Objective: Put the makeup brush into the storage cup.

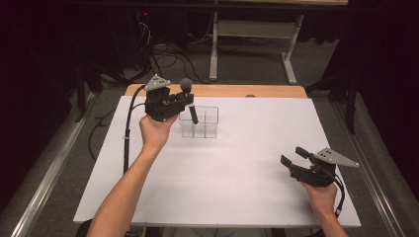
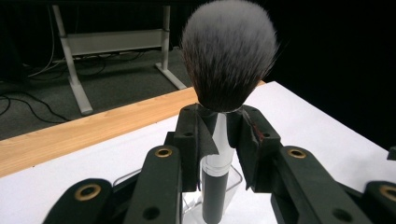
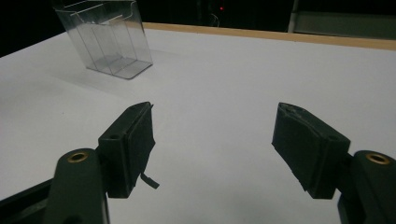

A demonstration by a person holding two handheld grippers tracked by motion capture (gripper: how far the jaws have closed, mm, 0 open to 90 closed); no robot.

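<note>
Nearest the person, the right gripper (image 1: 292, 157) rests low over the bare front right part of the white table (image 1: 222, 168), its jaws spread wide with nothing between them; in the right gripper view its two black pads (image 3: 135, 140) frame plain table, and the clear organizer (image 3: 105, 37) stands well apart, far off at that view's upper left. Farther back, the left gripper (image 1: 190, 104) is the one at work: its jaws are clamped on a makeup brush (image 1: 189, 101), gripped just under the bristle head. The brush's long axis runs close to upright, leaning slightly, grey bristles up and dark handle down, and the handle's lower end hangs over or just inside the clear organizer (image 1: 199, 122) near the table's far edge. That is the relation the coming move turns on: I judge the handle must go straight down into one compartment, so the tip has to clear the thin dividers. From the high view I cannot tell for sure whether the tip is already inside a left-hand compartment or only in front of the wall. The left gripper view gives what the high view lacks: the brush (image 2: 219, 93) centred between the pads (image 2: 194, 140), its ferrule pinched, with a clear rim of the organizer (image 2: 236, 182) just behind the handle.
</note>
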